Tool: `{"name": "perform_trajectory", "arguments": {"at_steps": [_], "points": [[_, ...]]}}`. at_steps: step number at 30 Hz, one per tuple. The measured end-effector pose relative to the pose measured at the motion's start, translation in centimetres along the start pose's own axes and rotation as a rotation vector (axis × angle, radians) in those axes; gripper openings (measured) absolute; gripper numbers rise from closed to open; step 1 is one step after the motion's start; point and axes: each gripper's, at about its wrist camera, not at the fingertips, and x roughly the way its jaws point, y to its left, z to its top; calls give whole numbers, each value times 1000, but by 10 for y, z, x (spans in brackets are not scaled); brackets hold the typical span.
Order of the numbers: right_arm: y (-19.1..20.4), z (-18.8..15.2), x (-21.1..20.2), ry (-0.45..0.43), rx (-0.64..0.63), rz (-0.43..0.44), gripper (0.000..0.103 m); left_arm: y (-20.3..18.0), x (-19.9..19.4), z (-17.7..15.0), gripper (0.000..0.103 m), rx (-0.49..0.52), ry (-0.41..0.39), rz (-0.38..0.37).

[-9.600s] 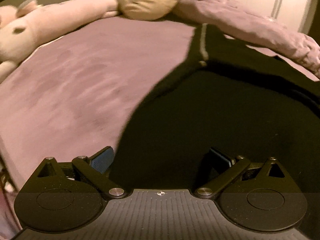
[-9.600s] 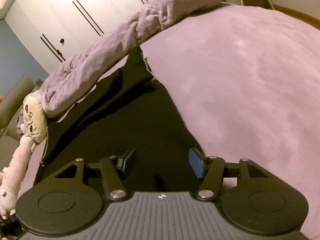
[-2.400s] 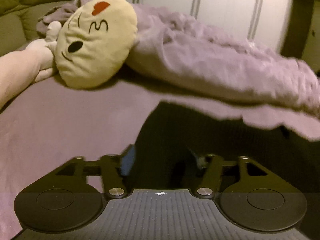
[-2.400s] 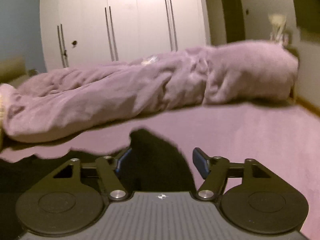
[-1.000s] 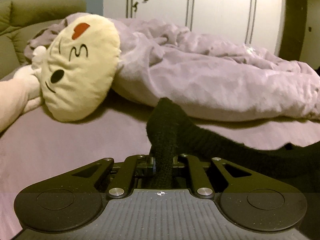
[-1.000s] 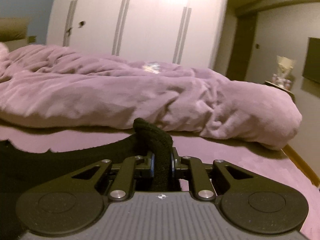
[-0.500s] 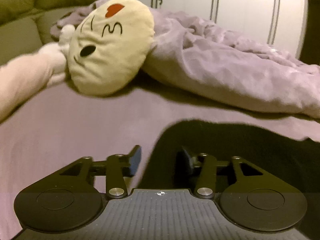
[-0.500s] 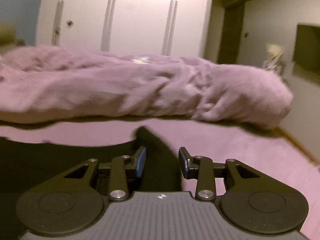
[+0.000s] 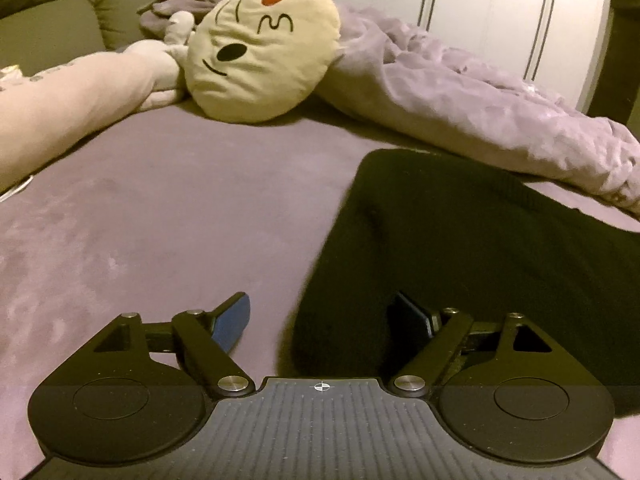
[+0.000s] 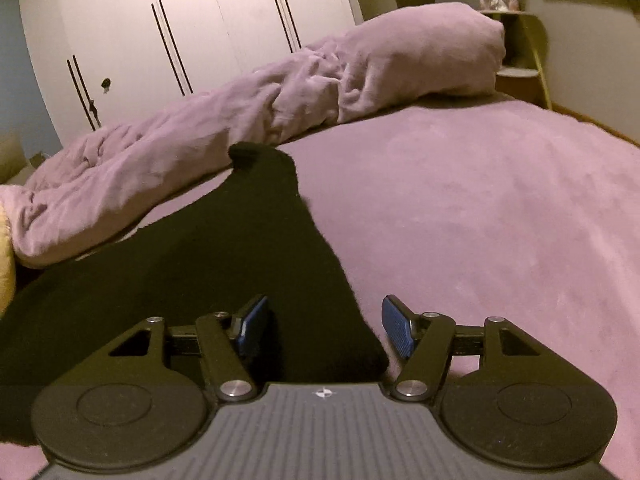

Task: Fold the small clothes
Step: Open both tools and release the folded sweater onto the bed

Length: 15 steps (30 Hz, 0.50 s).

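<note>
The left gripper (image 9: 320,320) and right gripper (image 10: 322,326) hover with fingers wide apart, holding nothing, over the black knitted garment (image 9: 460,256) lying flat on the purple fleece bed (image 9: 180,208), probably to take its near edge.

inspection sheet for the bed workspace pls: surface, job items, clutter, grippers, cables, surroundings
Surface: mauve plush bed cover, mostly bare on the right.
Job's things: black knit garment lying flat on the cover, held by neither gripper.
Clutter: round cream face cushion with red heart; pale pink plush toy; rumpled lilac blanket along the far edge.
Grippers: left gripper open, straddling the garment's left edge; right gripper open, straddling its right edge.
Cables: nothing seen.
Surroundings: white wardrobe doors; olive sofa.
</note>
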Motion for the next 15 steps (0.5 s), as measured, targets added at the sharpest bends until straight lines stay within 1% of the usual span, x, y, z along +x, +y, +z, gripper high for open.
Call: {"name": "perform_trajectory", "arguments": {"at_steps": [4,6,7,9,10,12,14,15], "points": [[19,5,-8,-41,-26,61,64,-5,-8,-3,85,-75,-14,-53],[37,5,-12,-73,-73,46,64,-18,-8,-3,86,-70,-21,-59],[52,6,-11,-90,-129,36,64,-27,-8,-3,87,-48,-32,-42],[75,9,-6,-109,-192,73,64,-45,-7,2,88,-9,-61,-25],[90,10,-3,-104,-223,85,63,-53,-8,5,89,2,-77,-7],[118,9,7,-105,-293,82,61,-66,-11,10,89,10,-119,43],[142,5,20,-85,-324,147,57,-77,-12,15,95,36,-154,60],[152,4,25,-69,-319,190,56,-81,-12,16,95,48,-161,64]]}}
